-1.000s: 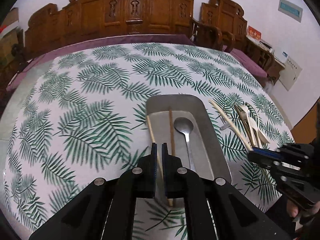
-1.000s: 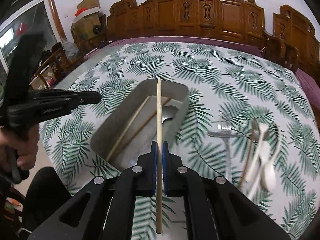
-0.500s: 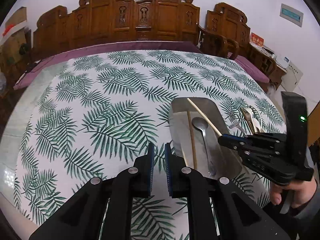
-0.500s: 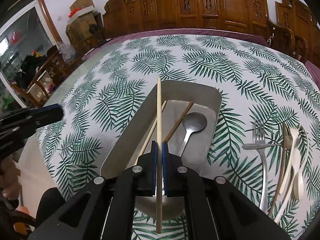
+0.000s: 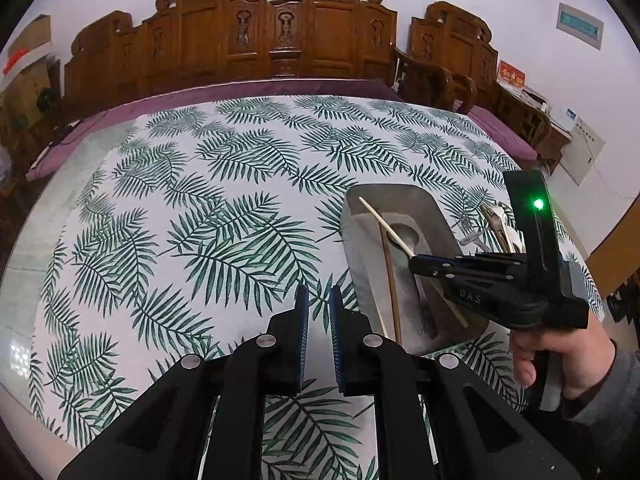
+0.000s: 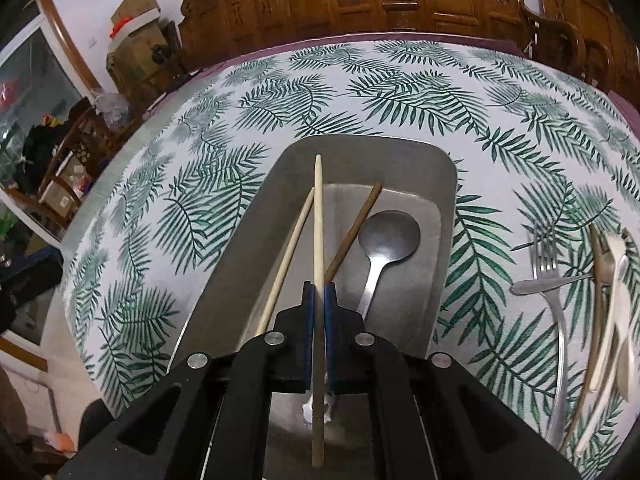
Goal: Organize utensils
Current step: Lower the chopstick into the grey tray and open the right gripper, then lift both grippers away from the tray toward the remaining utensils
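A grey metal tray (image 6: pixel 444 184) (image 5: pixel 432 208) lies on the leaf-print tablecloth. In it are a pale chopstick (image 6: pixel 286 260), a dark brown chopstick (image 6: pixel 354 232) and a metal spoon (image 6: pixel 388 236). My right gripper (image 6: pixel 319 288) (image 5: pixel 414 262) is shut on another pale chopstick (image 6: pixel 318 216) and holds it above the tray, pointing along its length. My left gripper (image 5: pixel 318 294) is slightly open and empty, left of the tray over the cloth.
A loose pile lies on the cloth right of the tray: a metal fork (image 6: pixel 548 276), white spoons (image 6: pixel 616 292) and a brown utensil (image 6: pixel 598 280). Carved wooden chairs (image 5: pixel 280 32) line the table's far side. Boxes and shelves (image 6: pixel 132 20) stand at the left.
My right gripper has carried the pale chopstick leftward and down over the tray. My left gripper has pulled back left off the tray and its jaws have parted a little.
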Available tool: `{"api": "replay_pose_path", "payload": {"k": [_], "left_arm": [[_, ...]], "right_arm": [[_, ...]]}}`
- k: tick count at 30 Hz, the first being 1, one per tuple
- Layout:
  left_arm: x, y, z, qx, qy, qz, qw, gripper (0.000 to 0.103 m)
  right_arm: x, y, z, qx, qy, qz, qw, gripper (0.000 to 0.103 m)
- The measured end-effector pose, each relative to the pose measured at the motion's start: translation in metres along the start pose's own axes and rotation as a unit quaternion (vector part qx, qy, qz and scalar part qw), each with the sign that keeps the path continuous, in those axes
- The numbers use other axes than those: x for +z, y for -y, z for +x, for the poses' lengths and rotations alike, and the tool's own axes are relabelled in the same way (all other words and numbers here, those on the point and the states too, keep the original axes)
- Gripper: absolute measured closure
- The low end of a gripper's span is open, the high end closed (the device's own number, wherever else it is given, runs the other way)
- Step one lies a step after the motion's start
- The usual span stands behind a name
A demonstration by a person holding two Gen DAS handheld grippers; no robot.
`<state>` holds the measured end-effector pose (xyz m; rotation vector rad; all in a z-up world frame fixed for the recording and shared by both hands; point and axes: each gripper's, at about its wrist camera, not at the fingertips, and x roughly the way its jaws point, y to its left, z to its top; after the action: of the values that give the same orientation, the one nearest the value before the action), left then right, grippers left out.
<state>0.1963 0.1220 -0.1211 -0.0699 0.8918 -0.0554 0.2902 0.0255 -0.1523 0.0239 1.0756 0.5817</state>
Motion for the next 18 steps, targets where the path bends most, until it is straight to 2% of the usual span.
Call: {"api": "replay_pose_path", "payload": {"k": [8, 13, 18], "left_arm": [[-0.001, 0.013, 0.001, -0.003, -0.001, 0.006, 1.0, 0.094], [0.0, 0.03, 0.0, -0.011, 0.003, 0.012, 0.9999, 0.093], [0.0, 0.052, 0.001, -0.025, 0.007, 0.022, 0.9994, 0.084]], "right_arm": [[-0.001, 0.002, -0.016, 0.02, 0.018, -0.007, 1.0, 0.094], [-0.01, 0.014, -0.046, 0.016, 0.037, -0.028, 0.999, 0.094], [-0.025, 0.033, -0.08, -0.002, 0.053, -0.052, 0.997, 0.094]]}}
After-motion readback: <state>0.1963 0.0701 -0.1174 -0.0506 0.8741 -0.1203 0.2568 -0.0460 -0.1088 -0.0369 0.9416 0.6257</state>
